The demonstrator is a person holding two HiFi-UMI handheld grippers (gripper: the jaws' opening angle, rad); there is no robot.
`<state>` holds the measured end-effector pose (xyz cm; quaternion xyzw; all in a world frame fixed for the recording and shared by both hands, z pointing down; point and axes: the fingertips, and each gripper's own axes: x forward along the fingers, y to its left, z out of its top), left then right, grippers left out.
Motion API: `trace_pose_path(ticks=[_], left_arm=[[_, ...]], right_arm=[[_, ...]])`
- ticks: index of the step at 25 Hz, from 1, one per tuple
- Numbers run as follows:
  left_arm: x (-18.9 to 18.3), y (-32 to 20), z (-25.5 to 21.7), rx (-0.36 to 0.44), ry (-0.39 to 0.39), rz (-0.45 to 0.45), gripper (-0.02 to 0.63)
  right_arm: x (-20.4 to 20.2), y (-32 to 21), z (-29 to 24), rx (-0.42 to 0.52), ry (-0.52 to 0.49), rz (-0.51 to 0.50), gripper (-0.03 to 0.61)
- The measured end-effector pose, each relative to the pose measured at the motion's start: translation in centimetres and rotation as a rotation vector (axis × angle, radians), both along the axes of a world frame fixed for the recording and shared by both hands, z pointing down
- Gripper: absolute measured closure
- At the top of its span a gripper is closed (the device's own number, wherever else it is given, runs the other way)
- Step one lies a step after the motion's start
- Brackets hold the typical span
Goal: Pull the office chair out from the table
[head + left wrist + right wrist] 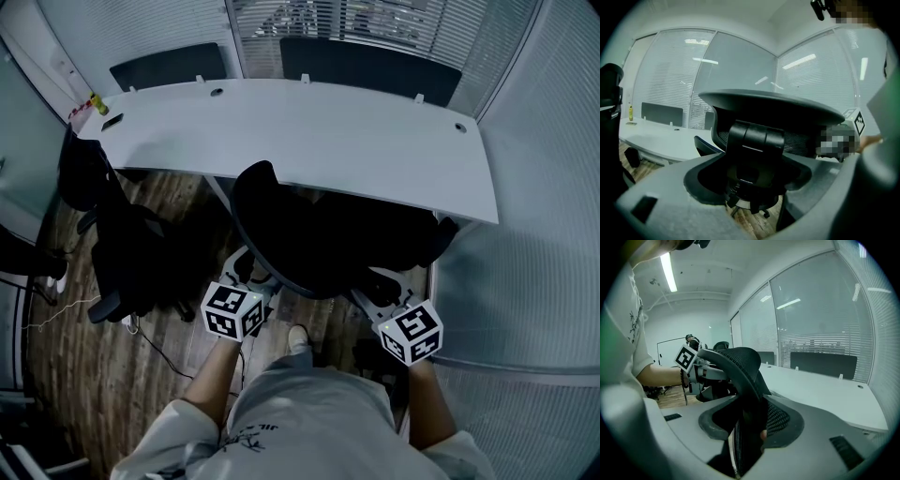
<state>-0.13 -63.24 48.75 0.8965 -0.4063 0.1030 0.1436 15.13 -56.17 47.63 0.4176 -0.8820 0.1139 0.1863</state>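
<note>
R hand-held gripper [751,427] on chair [309,239] (backrest)

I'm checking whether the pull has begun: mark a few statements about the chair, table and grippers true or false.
1. The chair is tucked under the table. True.
2. The right gripper is clamped on the chair's back edge. True.
3. A laptop sits on the table. False: no laptop; a yellow bottle stands at its far-left corner.
4. The left gripper holds the bottle. False: it is at the chair's back, far from the bottle.
</note>
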Motion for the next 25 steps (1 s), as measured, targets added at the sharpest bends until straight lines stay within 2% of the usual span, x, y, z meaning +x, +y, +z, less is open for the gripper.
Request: trace_pose_path(ticks=[14,25], left_arm=[[0.3,2.9,0.0,-0.013,-0.003,-0.029,0.299],[-0.3,7.5,-0.2,-0.013,0.006,-0.077,0.299]], right_arm=[[0.4,2.6,0.0,-0.038,0.009,-0.067,0.440],[0.0,7.0,-0.2,-0.035,-0.017,-0.108,0.442]])
